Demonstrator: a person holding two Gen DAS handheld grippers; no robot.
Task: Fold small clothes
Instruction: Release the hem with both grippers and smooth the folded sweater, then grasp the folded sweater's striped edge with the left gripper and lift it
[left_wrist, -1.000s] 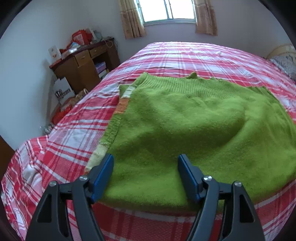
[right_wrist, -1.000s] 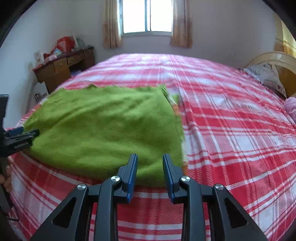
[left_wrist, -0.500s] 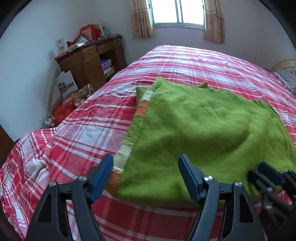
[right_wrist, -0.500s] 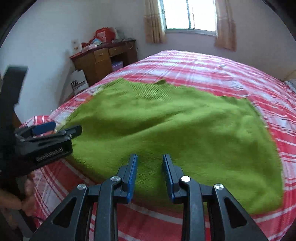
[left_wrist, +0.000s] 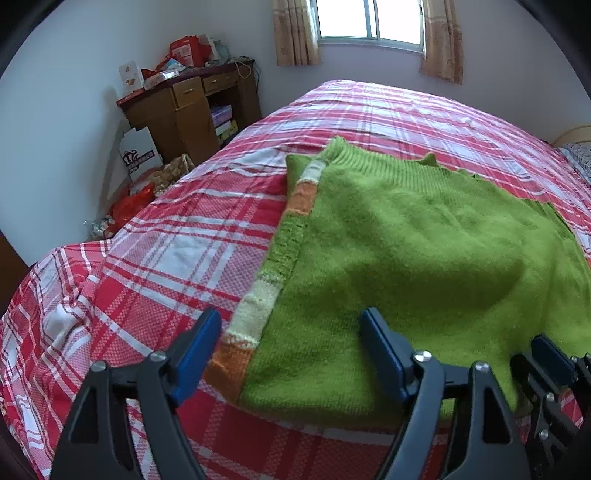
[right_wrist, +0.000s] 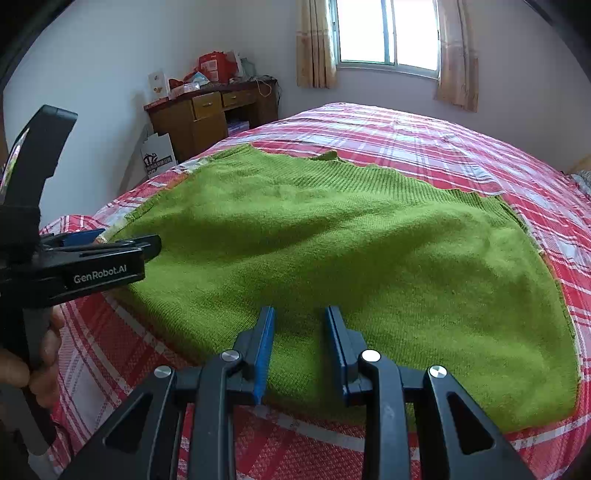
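Observation:
A green knitted sweater lies flat on the red plaid bed, with an orange and cream striped band showing along its left edge. My left gripper hovers over the sweater's near left corner. Its jaws are opening, and they straddle the striped band without pressing on it. My right gripper hangs over the near hem of the sweater, its jaws a narrow gap apart with nothing between them. In the right wrist view a hand holds the left gripper at the far left.
A brown wooden desk piled with boxes stands by the wall left of the bed, with a white bag and red bags on the floor beside it. A curtained window is behind the bed. The bed's near edge runs just under both grippers.
My right gripper has swung left along the near hem, toward the left gripper. My left gripper has shifted left to the striped edge and its jaws have widened.

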